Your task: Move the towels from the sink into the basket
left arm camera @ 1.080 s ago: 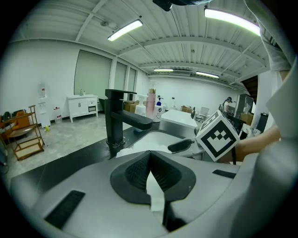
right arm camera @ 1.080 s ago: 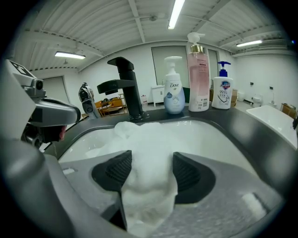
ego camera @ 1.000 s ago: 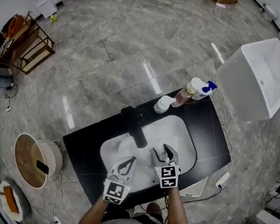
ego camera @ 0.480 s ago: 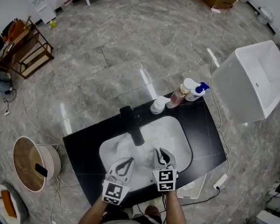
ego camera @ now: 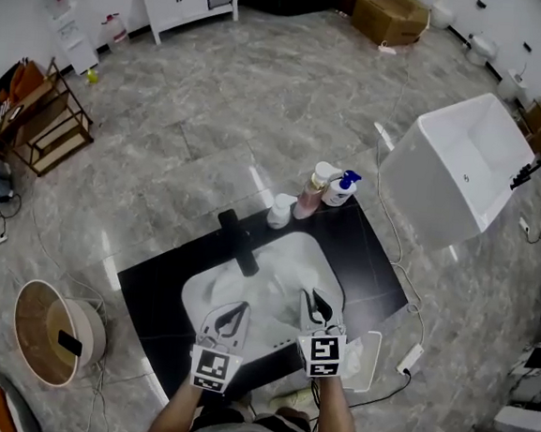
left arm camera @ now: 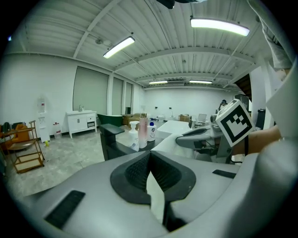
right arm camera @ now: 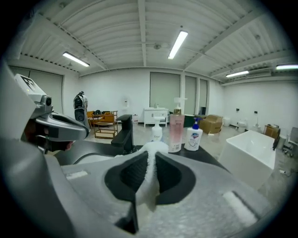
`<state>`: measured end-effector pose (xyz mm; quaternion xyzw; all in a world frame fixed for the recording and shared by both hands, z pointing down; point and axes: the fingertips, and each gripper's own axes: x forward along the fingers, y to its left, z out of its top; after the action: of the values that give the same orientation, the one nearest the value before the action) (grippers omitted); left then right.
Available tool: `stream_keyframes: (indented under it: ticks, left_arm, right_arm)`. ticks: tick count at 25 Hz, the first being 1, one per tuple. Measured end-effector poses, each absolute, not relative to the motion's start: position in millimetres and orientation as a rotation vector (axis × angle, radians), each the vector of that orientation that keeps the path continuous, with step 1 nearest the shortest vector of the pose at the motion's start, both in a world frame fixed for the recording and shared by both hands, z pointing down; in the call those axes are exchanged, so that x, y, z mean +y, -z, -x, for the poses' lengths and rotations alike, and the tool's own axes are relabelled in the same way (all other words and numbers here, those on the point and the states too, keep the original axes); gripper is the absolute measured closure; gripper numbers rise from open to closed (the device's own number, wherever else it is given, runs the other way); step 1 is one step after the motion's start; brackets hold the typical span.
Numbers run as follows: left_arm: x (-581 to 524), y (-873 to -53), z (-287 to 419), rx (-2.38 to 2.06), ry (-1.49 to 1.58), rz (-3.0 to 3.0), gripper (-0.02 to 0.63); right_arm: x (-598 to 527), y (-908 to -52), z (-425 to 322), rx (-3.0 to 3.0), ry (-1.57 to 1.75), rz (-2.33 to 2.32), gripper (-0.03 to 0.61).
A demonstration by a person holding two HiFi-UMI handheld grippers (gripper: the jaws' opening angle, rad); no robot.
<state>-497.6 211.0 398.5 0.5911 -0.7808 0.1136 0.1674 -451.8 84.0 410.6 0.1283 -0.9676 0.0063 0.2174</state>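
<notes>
Spanning sideways, towel point(ego camera: 270, 306) is pinched by left gripper point(ego camera: 238, 307) and just-closed right gripper point(ego camera: 317, 299).

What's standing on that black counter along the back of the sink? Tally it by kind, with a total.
Bottles: 3 (white pump bottle, pink bottle, blue-topped bottle)
Faucet: 1
Total: 4

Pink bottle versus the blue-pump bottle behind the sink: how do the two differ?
The pink bottle is tall and slim, while the blue-pump bottle is shorter and squatter. The pink bottle's body is pink; the blue-pump bottle's body is white, with a blue pump head. Both stand upright, side by side on the black counter.
</notes>
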Motion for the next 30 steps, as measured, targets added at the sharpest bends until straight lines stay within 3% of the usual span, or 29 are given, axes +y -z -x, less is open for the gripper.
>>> stream_keyframes:
  ticks: [16,30]
  left_arm:
    - [174,-278,435,-2.323,-0.309,-1.913,0.604]
    - [117,-242,316,-2.195,-0.338,-2.177,0.604]
  right_arm:
    - [48,-200,320,-2.948,0.138,-0.741,0.543]
    - [11,-127,125,-2.897,0.250,-1.218,0.543]
